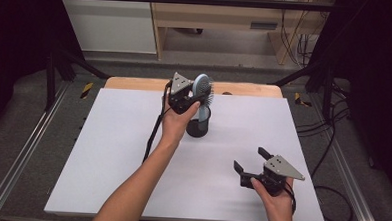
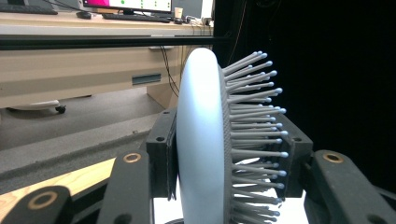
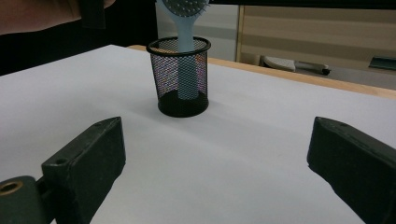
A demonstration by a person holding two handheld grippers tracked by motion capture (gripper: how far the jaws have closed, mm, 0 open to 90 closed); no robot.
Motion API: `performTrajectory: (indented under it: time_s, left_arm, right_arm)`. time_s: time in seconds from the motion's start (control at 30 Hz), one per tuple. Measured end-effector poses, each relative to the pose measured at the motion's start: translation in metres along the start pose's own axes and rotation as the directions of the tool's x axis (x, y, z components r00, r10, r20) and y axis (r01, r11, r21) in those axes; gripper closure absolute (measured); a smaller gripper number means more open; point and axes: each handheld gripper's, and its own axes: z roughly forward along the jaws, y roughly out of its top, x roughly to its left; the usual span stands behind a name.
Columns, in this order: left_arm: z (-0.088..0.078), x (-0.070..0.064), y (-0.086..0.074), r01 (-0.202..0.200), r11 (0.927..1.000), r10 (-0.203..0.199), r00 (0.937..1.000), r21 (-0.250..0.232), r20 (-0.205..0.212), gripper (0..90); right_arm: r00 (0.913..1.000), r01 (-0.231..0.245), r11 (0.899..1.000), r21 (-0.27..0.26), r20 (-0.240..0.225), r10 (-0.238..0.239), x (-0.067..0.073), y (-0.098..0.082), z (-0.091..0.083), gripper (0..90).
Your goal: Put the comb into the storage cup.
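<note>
A pale blue hairbrush [image 1: 202,87] stands upright with its handle [image 3: 187,65] down inside a black mesh cup [image 1: 198,123] on the white table. My left gripper [image 1: 190,96] is shut on the brush head [image 2: 201,154], one pad on the smooth back and the other against the grey bristles [image 2: 254,135]. My right gripper [image 1: 249,160] rests low over the table near the front right, open, with nothing between its jaws. From its view the mesh cup [image 3: 180,77] stands ahead across bare table.
The white sheet [image 1: 107,151] covers most of the wooden table [image 1: 135,83]. A black cable [image 1: 153,133] trails from the left gripper along the forearm. Desks and a cabinet stand beyond the far edge.
</note>
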Motion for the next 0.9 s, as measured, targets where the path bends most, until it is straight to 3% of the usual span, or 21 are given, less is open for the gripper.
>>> performTrajectory:
  time_s: [0.9]
  left_arm:
    - [-0.002,0.01,-0.012,0.033,0.9994,-0.033,0.9993,0.005,-0.019,51.0]
  right_arm:
    - [1.0,-0.003,1.0,-0.003,0.002,0.003,-0.001,0.0,0.0,4.7]
